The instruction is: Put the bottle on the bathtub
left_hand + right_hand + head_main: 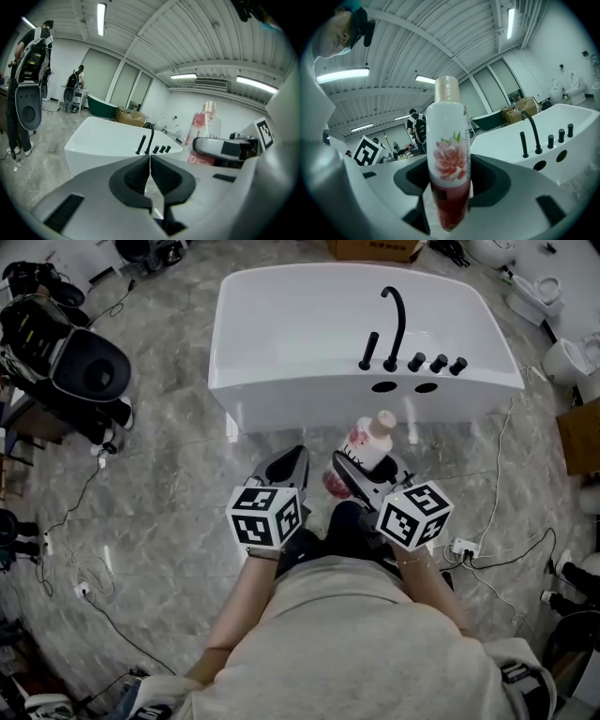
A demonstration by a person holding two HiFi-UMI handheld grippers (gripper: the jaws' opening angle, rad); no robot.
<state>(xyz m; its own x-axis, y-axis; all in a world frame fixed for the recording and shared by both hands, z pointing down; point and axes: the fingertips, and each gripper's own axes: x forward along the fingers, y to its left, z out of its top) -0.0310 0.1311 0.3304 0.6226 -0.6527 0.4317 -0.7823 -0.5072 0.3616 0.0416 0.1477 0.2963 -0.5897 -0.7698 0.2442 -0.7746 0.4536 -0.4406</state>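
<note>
My right gripper is shut on a bottle with a pink flower label, a red lower half and a beige cap. It stands upright between the jaws in the right gripper view, bottle. The white bathtub lies just ahead, with a black faucet and black knobs on its near rim. My left gripper hovers beside the right one, its pads pressed together with nothing between them. The left gripper view shows the bathtub ahead and the bottle at right.
A black backpack-like rig stands on the marble floor at left. Cables and a power strip lie at right. Toilets and a cardboard box line the right edge. People stand far off in the left gripper view.
</note>
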